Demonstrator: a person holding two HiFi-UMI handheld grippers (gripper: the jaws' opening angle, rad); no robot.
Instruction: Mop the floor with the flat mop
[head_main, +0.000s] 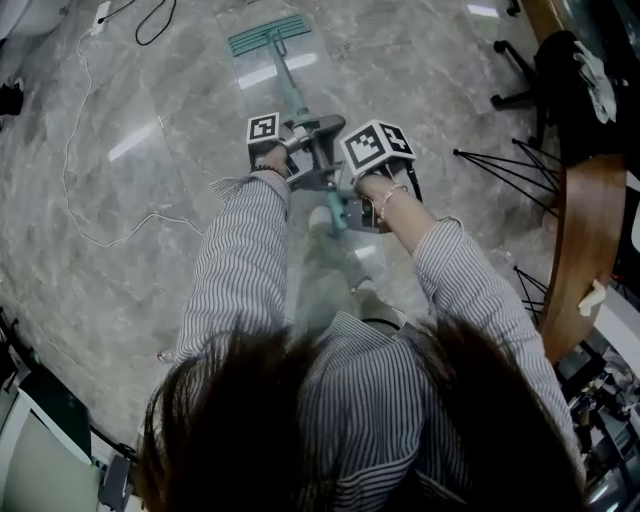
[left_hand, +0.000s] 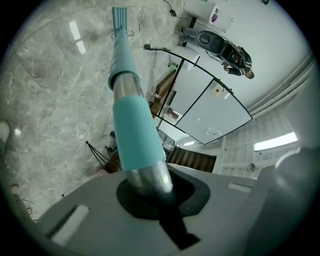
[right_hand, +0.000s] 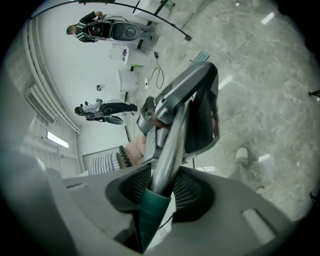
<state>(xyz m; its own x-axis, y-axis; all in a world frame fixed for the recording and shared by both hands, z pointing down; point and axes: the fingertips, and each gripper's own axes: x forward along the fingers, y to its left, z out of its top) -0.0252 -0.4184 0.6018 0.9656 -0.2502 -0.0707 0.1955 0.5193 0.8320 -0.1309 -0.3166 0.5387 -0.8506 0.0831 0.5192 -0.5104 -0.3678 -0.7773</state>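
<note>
Teal flat mop head: on grey marble floor, ahead of the person.
Metal handle: runs back between left gripper jaws, then right gripper jaws behind.
White cable: on floor, left.
Curved wooden table: right.

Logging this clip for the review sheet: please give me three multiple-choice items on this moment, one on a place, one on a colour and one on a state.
1. Where is the mop head?
A. flat on the floor
B. in a bucket
C. raised in the air

2. What colour is the sleeve on the mop handle?
A. red
B. teal
C. yellow

3. How is the left claw?
A. open and empty
B. shut on the mop handle
C. shut on a cloth

Answers:
1 A: the head view shows it lying on the grey marble, far ahead of the hands.
2 B: the left gripper view shows a teal sleeve over silver metal.
3 B: its own view shows the handle clamped between its jaws.
</note>
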